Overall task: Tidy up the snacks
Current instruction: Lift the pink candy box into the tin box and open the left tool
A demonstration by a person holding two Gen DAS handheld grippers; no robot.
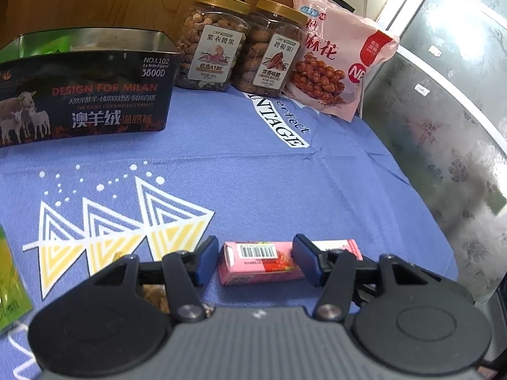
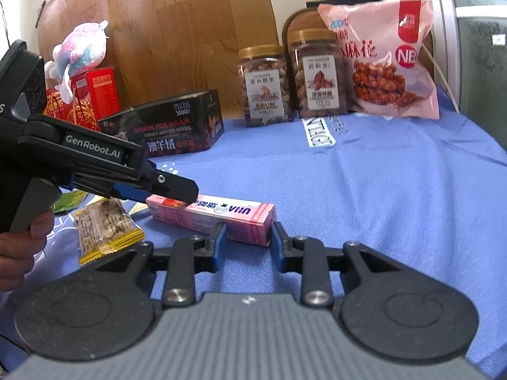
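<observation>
A long pink candy box (image 1: 259,255) (image 2: 221,212) lies on the blue cloth (image 1: 253,164). My left gripper (image 1: 256,259) (image 2: 187,190) hovers over the box's left end, open, one pad just clear of that end and the other finger crossing in front of the box. My right gripper (image 2: 248,240) has its two blue pads flanking the box's other end, which fills the gap between them. A yellow wrapped nut snack (image 2: 104,224) lies left of the box. A green packet (image 1: 9,285) (image 2: 68,201) sits farther left. A hand (image 2: 19,247) holds the left gripper.
An open black tin (image 1: 85,95) (image 2: 164,123) stands at the back left. Two gold-lidded nut jars (image 1: 212,44) (image 2: 264,85) and a pink twist-snack bag (image 1: 336,60) (image 2: 386,63) line the back. A red box (image 2: 92,98) with a plush toy (image 2: 79,47) is far left. A patterned glass panel (image 1: 443,95) bounds the right.
</observation>
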